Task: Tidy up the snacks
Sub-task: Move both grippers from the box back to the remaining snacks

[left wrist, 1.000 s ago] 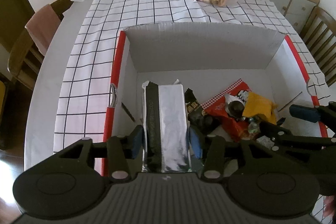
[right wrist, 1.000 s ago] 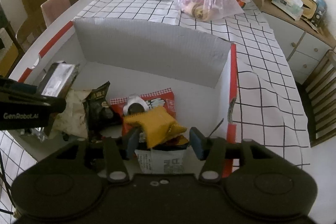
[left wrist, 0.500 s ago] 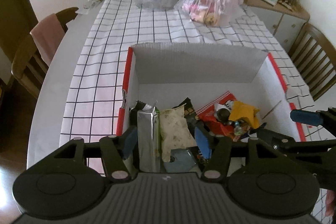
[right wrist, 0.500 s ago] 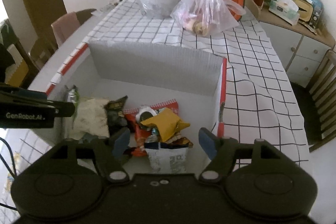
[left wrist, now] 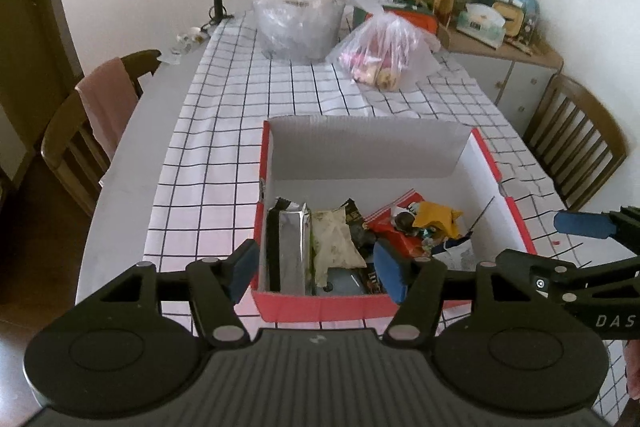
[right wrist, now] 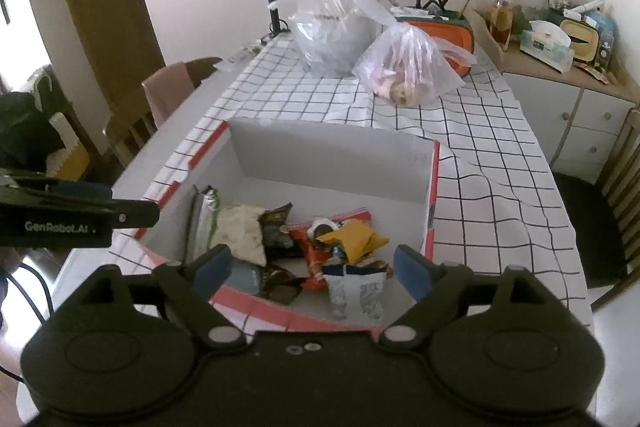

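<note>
Your left gripper and right gripper are both opening and grip nothing. The snack packets lie in the red-and-white cardboard box: silver foil pack at 9 o'clock, yellow packet at 3 o'clock. They look light, crinkly and slippery; pinch a flat sealed edge.

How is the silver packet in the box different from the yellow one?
The silver packet stands upright on its edge against the left wall of the box; the yellow packet lies crumpled on top of a heap of other snacks. The silver one looks tall, flat and shiny; the yellow one is smaller, puffy and matt. Both sit inside the box, and neither gripper holds them.
</note>
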A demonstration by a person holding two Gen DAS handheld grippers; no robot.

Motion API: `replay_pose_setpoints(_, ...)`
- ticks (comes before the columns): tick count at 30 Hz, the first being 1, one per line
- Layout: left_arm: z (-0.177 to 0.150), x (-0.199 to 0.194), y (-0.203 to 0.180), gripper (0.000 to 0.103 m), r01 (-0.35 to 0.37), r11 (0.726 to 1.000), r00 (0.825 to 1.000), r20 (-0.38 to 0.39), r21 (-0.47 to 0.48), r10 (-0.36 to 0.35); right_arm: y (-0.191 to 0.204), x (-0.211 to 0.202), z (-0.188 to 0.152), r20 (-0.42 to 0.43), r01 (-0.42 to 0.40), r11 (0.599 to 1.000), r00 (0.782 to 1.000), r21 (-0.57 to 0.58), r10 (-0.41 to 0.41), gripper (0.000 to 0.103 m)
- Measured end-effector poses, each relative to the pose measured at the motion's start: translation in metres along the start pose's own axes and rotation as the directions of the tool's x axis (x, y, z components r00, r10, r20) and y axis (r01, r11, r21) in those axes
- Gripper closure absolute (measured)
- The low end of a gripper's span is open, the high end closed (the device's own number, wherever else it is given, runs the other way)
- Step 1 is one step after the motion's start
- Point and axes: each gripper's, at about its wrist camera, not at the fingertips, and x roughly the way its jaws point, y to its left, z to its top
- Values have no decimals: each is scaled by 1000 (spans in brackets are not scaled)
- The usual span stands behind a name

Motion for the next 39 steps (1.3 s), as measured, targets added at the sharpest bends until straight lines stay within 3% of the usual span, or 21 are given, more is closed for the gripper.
replay_pose_setpoints(7, -18, -34, 9, 33, -20, 1000, 996, 86, -24, 22, 8, -28, -13, 33, -30, 999, 999, 21, 29, 7)
replay_pose_setpoints(18, -52, -66, 30, 28, -36, 996, 991, 127, -80, 46, 25, -50, -36, 49, -97, 995, 994, 16, 96, 0)
replay_pose_setpoints(27, -89, -73, 63, 24, -61, 986, 994, 78, -154, 73, 33, -47, -64, 0, -155, 988, 988, 11, 155, 0)
replay_pose_setpoints(33, -120, -66, 91, 24, -82, 966, 996, 11, -244, 87, 39, -38, -90, -37, -149, 989, 988, 1, 149, 0)
replay_pose_setpoints(39, -143, -50, 103, 24, -61, 960, 997, -59, -274, 46, 43, -31, -113, -75, -156, 988, 985, 0, 156, 0)
